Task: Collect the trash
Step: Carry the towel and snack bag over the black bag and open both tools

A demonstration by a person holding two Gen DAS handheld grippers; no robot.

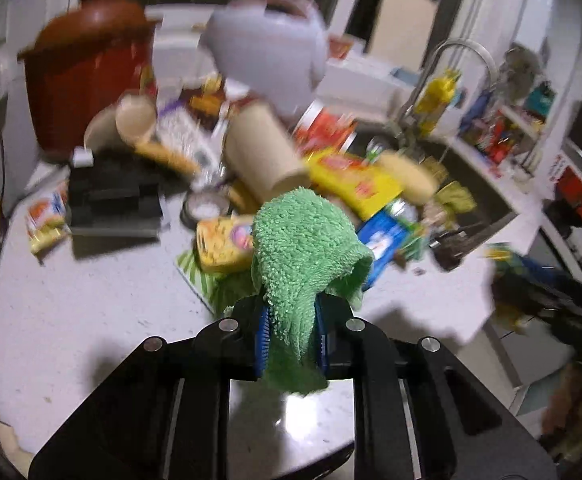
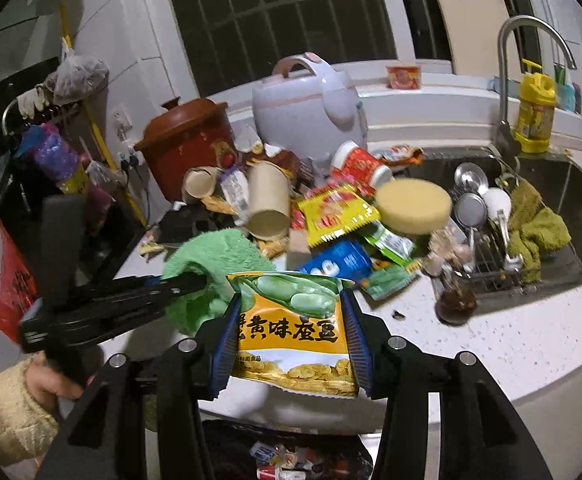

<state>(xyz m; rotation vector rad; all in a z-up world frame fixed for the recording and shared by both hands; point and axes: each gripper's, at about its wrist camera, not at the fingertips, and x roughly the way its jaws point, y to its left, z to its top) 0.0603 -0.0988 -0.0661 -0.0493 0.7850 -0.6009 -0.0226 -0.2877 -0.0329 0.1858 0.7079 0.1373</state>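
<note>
My left gripper (image 1: 291, 320) is shut on a fluffy green cloth (image 1: 307, 248), which bunches up over its fingertips above the white counter (image 1: 91, 312). The right wrist view shows that gripper (image 2: 195, 282) coming in from the left with the same cloth (image 2: 215, 248). My right gripper (image 2: 291, 300) is shut on a yellow snack bag (image 2: 291, 332) with green beans printed on it, held above the counter's front edge. Behind both lies a heap of trash: a paper cup (image 2: 269, 204), a yellow-red wrapper (image 2: 335, 212) and a blue packet (image 2: 339, 260).
A red clay pot (image 2: 187, 144) and a pale rice cooker (image 2: 307, 108) stand behind the heap. At the right is a sink (image 2: 571, 208) with a dish rack, faucet and yellow bottle (image 2: 535, 112). A bag with wrappers (image 2: 287, 460) sits below the counter edge. A hand in a cream sleeve (image 2: 7, 412) holds the left gripper.
</note>
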